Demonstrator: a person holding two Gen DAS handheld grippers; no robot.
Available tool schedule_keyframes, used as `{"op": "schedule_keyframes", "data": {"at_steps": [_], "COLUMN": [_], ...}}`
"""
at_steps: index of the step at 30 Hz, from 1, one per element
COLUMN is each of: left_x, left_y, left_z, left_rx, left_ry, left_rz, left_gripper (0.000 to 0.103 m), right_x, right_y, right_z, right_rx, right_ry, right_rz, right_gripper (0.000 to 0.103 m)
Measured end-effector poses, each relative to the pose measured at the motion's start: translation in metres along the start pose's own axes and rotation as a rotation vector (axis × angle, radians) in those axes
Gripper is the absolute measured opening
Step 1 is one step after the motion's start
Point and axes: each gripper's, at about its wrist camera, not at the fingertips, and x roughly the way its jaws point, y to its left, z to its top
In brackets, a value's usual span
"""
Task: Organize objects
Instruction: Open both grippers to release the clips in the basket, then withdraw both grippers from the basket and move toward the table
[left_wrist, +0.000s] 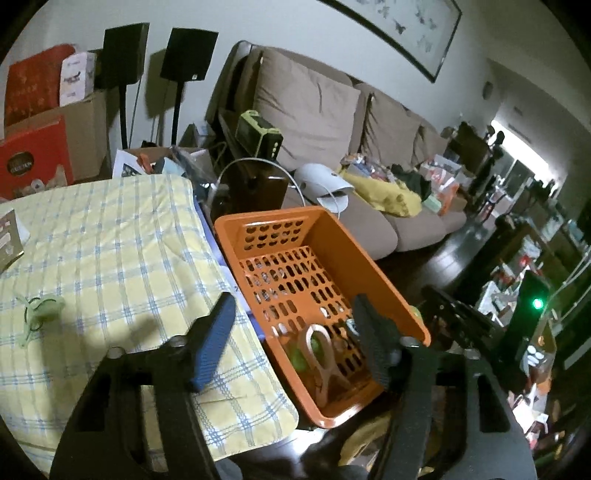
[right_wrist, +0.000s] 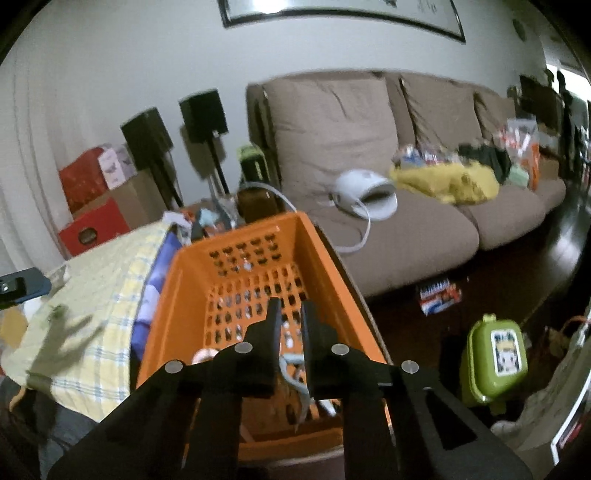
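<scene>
peering into the orange basket (left_wrist: 369, 266), much of what lies at its near end is hard to read: a pink looped thing (left_wrist: 325, 354) over something green shows from the left side, and a pale blue strip (right_wrist: 295, 380) shows from the right, both partly covered by the gripper fingers. the right view is blurred. a small green object (left_wrist: 40, 310) sits on the yellow checked cloth (left_wrist: 110, 236), well apart from the basket, its shape unclear. the left gripper (left_wrist: 299, 332) hangs tilted down over the seam between cloth and basket, its jaws apart and nothing between them. the right gripper (right_wrist: 290, 325) points down into the basket, its jaws drawn nearly together with nothing visibly pinched.
</scene>
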Motion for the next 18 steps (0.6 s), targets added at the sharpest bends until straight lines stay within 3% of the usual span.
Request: {"op": "schedule_keyframes", "data": {"at_steps": [3,7,12,16,18], "left_x": [-0.007,-0.015,-0.028,-0.038,-0.044], "left_y": [0.001,0.002,0.016,0.018,0.018], "left_z": [0.002,0.004,0.010,0.010,0.009], "left_rx": [0.016,0.051,0.014,0.032,0.053], "left_ry": [-0.010,-0.027,-0.047,-0.068,-0.085], "left_rz": [0.005,0.040,0.052,0.098,0.113], "left_gripper": [0.043,0.029,0.028,0.029,0.031], "right_x": [-0.004,-0.009,-0.008,-0.009,-0.009], "right_y": [0.008,0.027,0.046,0.053,0.052], "right_z": [0.002,0.001,-0.002,-0.006,-0.006], "right_rx": [-0.018,-0.085,-0.179,-0.236,-0.227], "right_ry": [-0.023,-0.050,-0.063,-0.080,-0.083], "right_rz": [0.070,0.092,0.074,0.049,0.053], "right_gripper": [0.009,0.012,0.013,0.023,0.023]}}
